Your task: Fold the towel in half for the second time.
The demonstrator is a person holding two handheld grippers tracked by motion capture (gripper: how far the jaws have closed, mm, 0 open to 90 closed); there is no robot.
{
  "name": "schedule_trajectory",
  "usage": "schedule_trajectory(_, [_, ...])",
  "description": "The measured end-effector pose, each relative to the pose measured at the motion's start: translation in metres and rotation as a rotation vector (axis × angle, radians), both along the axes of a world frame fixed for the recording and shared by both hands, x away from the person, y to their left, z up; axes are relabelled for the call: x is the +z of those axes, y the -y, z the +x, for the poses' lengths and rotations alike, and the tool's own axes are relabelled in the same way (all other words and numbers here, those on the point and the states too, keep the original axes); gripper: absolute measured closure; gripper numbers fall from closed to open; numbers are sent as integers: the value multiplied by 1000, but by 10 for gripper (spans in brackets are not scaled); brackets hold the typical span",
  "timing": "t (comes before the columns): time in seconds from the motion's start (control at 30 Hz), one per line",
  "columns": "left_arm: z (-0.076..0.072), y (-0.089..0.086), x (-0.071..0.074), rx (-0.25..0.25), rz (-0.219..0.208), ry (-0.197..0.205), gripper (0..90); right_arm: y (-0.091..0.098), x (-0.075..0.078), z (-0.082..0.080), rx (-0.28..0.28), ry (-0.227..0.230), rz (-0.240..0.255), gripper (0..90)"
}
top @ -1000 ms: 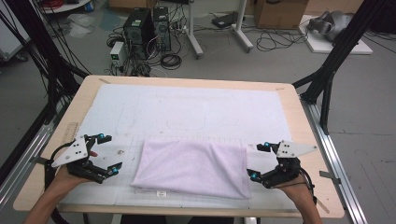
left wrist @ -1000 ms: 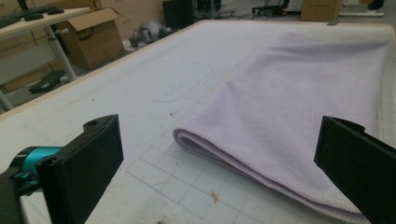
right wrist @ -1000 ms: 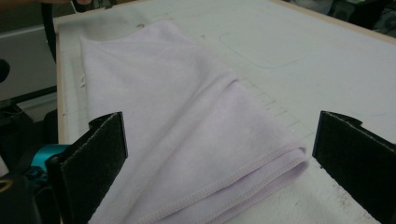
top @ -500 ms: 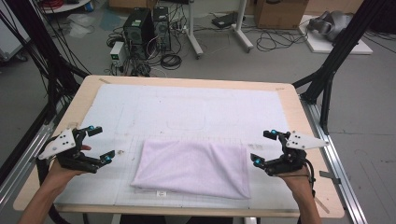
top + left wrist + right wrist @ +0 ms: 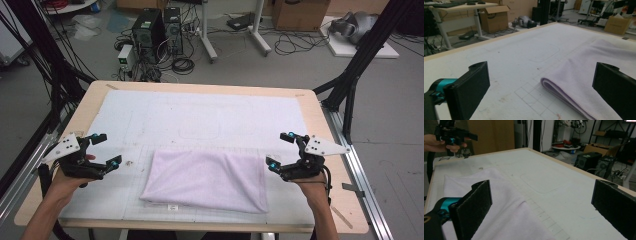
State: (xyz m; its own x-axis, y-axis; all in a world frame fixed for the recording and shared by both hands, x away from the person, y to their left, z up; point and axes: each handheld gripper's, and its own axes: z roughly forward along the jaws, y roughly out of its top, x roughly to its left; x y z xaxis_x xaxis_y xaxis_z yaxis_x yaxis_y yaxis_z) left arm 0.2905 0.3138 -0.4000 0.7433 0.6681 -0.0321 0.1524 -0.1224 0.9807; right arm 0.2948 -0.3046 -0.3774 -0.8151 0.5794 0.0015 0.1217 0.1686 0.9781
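A folded pale lilac towel (image 5: 207,179) lies flat on the white mat (image 5: 200,120) near the table's front edge. Its folded left edge (image 5: 564,92) shows close ahead in the left gripper view, and its top layer (image 5: 499,202) spreads under the jaws in the right gripper view. My left gripper (image 5: 102,151) hovers open left of the towel, clear of it. My right gripper (image 5: 280,150) stands open just off the towel's right edge, holding nothing. The left gripper (image 5: 456,136) also appears far off in the right gripper view, held in a hand.
The wooden table rim (image 5: 320,107) frames the mat. Black frame struts (image 5: 350,85) rise at the right and left. Computers and cables (image 5: 157,30) sit on the floor beyond the far edge. A metal rail (image 5: 360,180) runs along the right side.
Both grippers have drawn away from the towel, the left one outward to the left, the right one up and to the right. The towel has stayed where it was.
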Motion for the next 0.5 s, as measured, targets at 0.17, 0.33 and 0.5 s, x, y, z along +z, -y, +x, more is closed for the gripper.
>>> schedule_trajectory(0.17, [-1, 1, 0, -30, -6, 17, 17, 0, -5, 1, -5, -6, -8, 22])
schedule_trajectory(0.33, [0, 0, -3, -40, -6, 4, 17, 1, -9, -1, -2, -11, -16, 22])
schedule_trajectory(0.5, [0, 0, -10, -32, -5, 11, 17, 2, -14, -1, -5, -12, -4, 22])
